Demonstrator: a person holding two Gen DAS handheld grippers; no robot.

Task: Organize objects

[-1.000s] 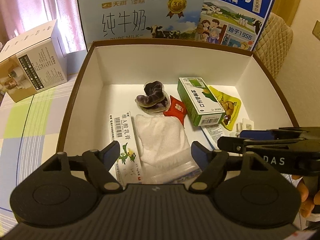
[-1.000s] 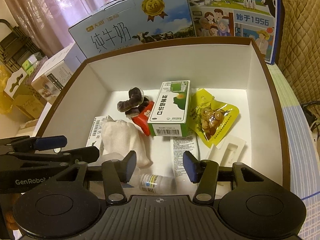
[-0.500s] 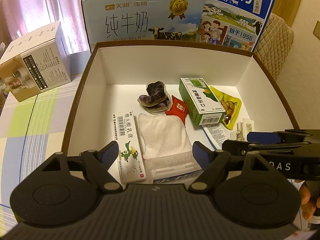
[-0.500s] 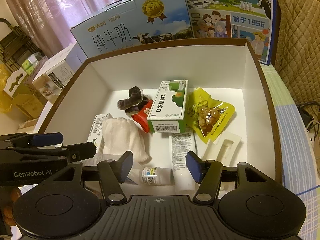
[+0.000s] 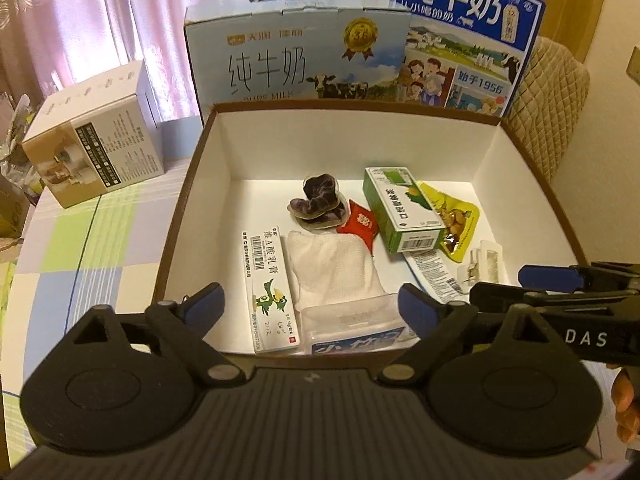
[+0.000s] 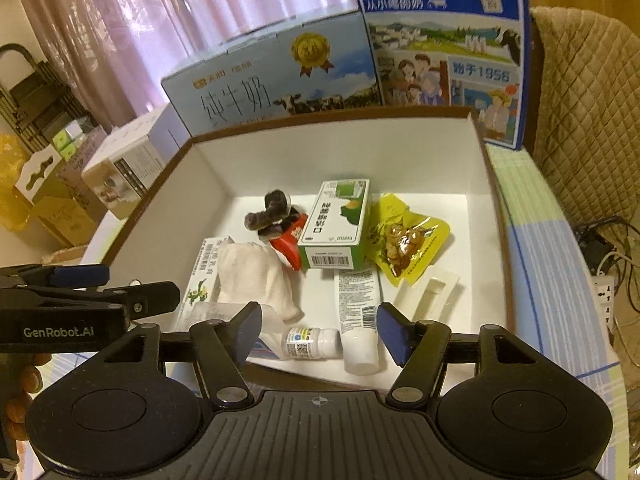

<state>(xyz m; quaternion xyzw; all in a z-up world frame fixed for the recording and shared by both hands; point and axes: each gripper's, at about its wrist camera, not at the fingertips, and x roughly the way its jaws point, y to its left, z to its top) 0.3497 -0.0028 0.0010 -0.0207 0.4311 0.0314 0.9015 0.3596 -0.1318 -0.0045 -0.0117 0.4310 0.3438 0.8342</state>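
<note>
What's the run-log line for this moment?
left gripper: jaws opening, nothing between | right gripper: jaws opening, nothing gripped | box: items inside | white cloth: lying loose

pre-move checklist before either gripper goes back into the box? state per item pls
1. Left gripper empty, jaws opening: ok.
2. Right gripper empty, jaws opening: ok.
3. Both grippers above the box's near rim, touching nothing inside: ok.
4. Small white bottle lying on its side near the front wall, unobstructed from above: ok.
5. White cloth overlaps the clear packet, so it is not free to lift alone: not ok.
6. Green carton sits flat: cannot tell.
</note>
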